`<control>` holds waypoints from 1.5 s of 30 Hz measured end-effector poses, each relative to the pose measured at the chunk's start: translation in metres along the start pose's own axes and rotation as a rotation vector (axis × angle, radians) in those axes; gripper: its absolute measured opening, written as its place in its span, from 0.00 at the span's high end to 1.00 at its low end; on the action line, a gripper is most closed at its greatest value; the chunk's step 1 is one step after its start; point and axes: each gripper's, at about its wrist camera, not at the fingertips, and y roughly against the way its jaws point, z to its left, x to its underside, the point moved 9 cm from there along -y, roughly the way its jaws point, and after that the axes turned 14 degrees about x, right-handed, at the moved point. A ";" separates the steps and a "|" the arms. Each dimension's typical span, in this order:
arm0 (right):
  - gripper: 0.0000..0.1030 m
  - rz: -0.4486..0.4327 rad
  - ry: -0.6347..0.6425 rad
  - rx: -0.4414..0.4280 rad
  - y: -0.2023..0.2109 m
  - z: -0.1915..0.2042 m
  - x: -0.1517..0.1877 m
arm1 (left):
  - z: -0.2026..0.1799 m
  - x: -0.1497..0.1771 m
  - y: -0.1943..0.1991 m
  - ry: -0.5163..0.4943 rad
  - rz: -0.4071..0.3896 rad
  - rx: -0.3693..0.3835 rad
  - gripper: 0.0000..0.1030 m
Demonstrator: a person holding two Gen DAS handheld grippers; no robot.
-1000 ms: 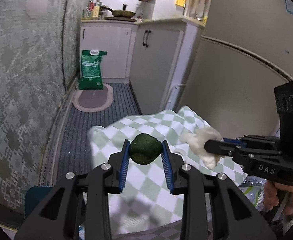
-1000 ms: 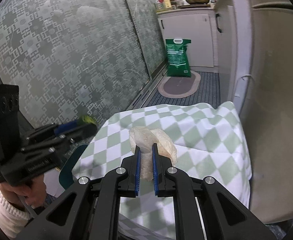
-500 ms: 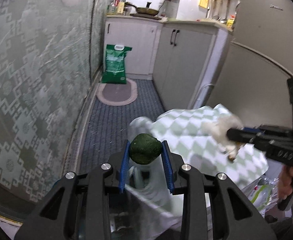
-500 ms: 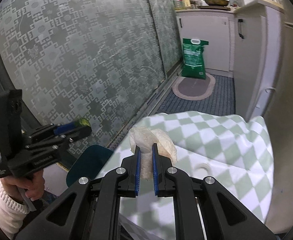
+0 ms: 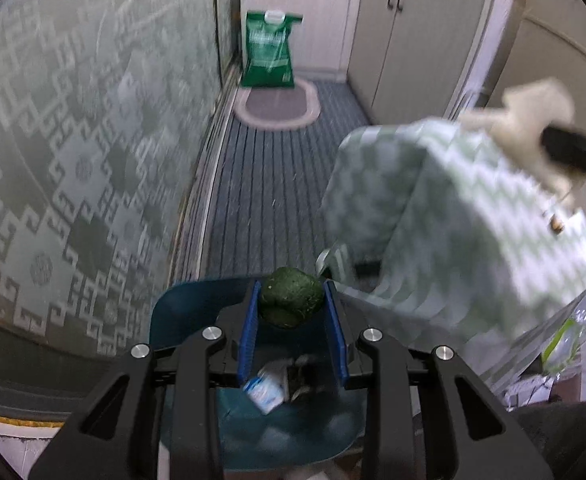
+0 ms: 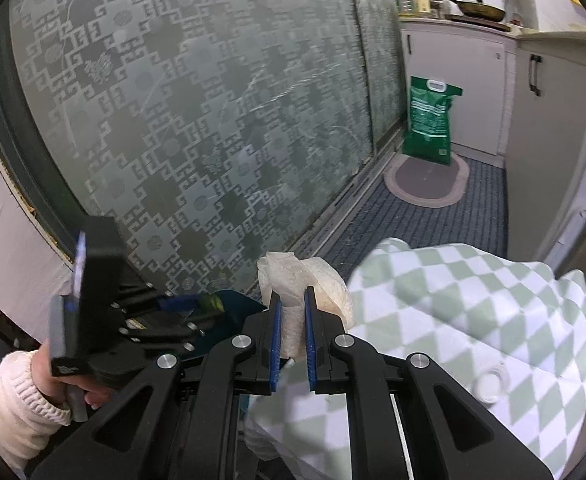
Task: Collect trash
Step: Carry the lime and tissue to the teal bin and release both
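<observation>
My left gripper (image 5: 291, 300) is shut on a dark green crumpled ball (image 5: 291, 298) and holds it above a dark teal trash bin (image 5: 181, 316) that has a white carton and other scraps inside. My right gripper (image 6: 292, 312) is shut on a crumpled white tissue (image 6: 301, 280), held at the left edge of the green-and-white checked tablecloth (image 6: 473, 304). The tissue (image 5: 529, 120) also shows blurred at the upper right of the left wrist view. The left gripper (image 6: 197, 308) shows at the lower left of the right wrist view, over the bin's rim (image 6: 233, 300).
A patterned frosted glass door (image 6: 213, 100) runs along the left. A green sack (image 5: 269, 52) and an oval mat (image 5: 277, 104) lie on the striped floor by the cabinets (image 5: 413, 28). Plastic packaging (image 5: 565, 340) sits low beside the table.
Both grippers have swung left off the table. The left one now hangs over the trash bin with the green ball; the right one, still holding the tissue, has reached the table's left edge.
</observation>
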 end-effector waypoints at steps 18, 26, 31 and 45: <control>0.90 0.105 0.066 -0.017 -0.042 0.050 0.007 | 0.050 0.044 -0.021 0.052 0.181 -0.049 0.65; 0.90 0.173 0.111 -0.020 -0.064 0.071 0.021 | 0.054 0.023 0.005 0.041 0.064 -0.066 0.79; 0.90 0.210 0.137 -0.024 -0.075 0.083 0.031 | 0.053 0.002 0.035 0.040 -0.056 -0.077 0.84; 0.88 0.313 0.194 -0.069 -0.105 0.123 0.059 | 0.038 -0.036 0.104 0.016 -0.328 -0.055 0.85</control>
